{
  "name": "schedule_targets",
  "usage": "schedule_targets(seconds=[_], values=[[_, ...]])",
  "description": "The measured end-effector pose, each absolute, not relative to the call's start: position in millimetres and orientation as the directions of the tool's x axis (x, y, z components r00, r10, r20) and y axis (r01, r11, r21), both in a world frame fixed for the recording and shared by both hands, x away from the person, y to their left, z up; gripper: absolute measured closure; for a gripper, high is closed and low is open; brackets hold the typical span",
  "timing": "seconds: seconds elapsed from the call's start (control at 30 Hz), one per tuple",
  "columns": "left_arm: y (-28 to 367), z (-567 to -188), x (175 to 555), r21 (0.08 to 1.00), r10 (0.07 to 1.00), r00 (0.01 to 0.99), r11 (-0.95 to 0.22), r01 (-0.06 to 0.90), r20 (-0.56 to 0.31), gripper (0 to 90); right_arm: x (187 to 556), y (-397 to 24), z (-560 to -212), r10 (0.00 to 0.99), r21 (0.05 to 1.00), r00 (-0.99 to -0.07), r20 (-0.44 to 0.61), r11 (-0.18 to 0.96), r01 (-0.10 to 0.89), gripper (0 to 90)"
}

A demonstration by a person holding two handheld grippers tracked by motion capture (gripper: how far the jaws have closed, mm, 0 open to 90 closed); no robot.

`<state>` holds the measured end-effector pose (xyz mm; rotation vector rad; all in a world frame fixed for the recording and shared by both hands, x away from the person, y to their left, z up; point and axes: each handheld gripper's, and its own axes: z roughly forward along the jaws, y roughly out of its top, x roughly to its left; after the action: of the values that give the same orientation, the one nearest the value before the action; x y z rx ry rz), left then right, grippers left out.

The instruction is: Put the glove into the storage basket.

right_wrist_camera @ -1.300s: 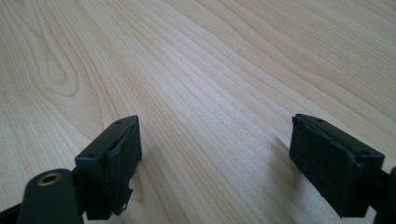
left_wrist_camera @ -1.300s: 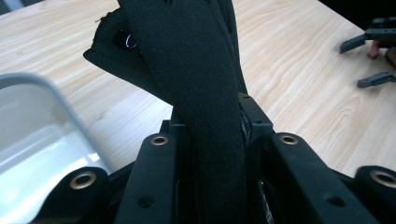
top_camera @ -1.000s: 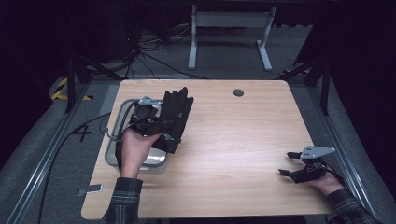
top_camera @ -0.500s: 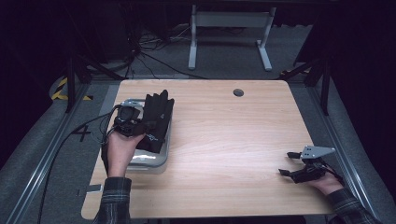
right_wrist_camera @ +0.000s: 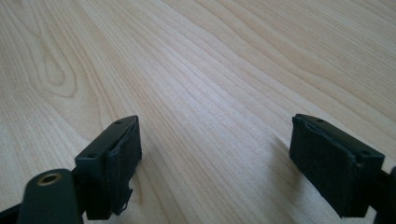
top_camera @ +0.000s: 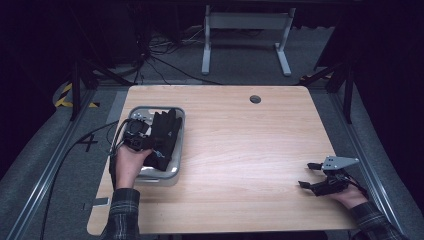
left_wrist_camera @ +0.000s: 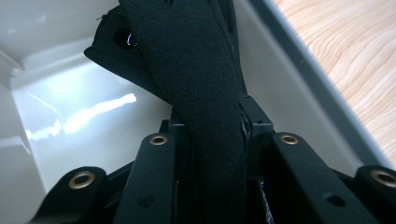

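A black glove (top_camera: pixel 166 131) hangs low inside a grey plastic bin (top_camera: pixel 176 173) at the table's left side. My left gripper (top_camera: pixel 156 150) is shut on it, held by a hand from the near side. In the left gripper view the glove (left_wrist_camera: pixel 196 70) runs up between the jaws of my left gripper (left_wrist_camera: pixel 217 128), with the bin's glossy wall (left_wrist_camera: pixel 70 116) behind it. My right gripper (top_camera: pixel 306 175) rests near the table's right front corner. In the right gripper view my right gripper (right_wrist_camera: pixel 215 154) stands wide open over bare wood, with nothing between its pads (right_wrist_camera: pixel 119 158).
The wooden table (top_camera: pixel 250 150) has a small round cable hole (top_camera: pixel 255 99) near its far edge. A cable (top_camera: pixel 90 145) trails off the table's left side from the left gripper. Table legs and a metal frame stand on the floor beyond.
My left gripper has carried the glove leftward and down, from above the bin's right edge into the bin. The right gripper has stayed still.
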<state>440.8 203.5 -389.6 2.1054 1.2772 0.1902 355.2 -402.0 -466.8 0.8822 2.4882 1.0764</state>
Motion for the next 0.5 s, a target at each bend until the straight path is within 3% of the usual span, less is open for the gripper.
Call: schedule_targets(seconds=[0.3, 0.5], values=[[203, -400, 447, 0.569, 0.84, 0.504, -0.318, 0.758, -0.202, 70.0, 355, -402, -467, 0.637, 0.734, -0.771, -0.021, 0.533, 0.421, 17.4], [203, -405, 449, 0.549, 0.857, 0.479, -0.312, 0.775, -0.19, 62.7, 355, -402, -467, 0.637, 0.734, -0.771, -0.022, 0.534, 0.42, 17.4]])
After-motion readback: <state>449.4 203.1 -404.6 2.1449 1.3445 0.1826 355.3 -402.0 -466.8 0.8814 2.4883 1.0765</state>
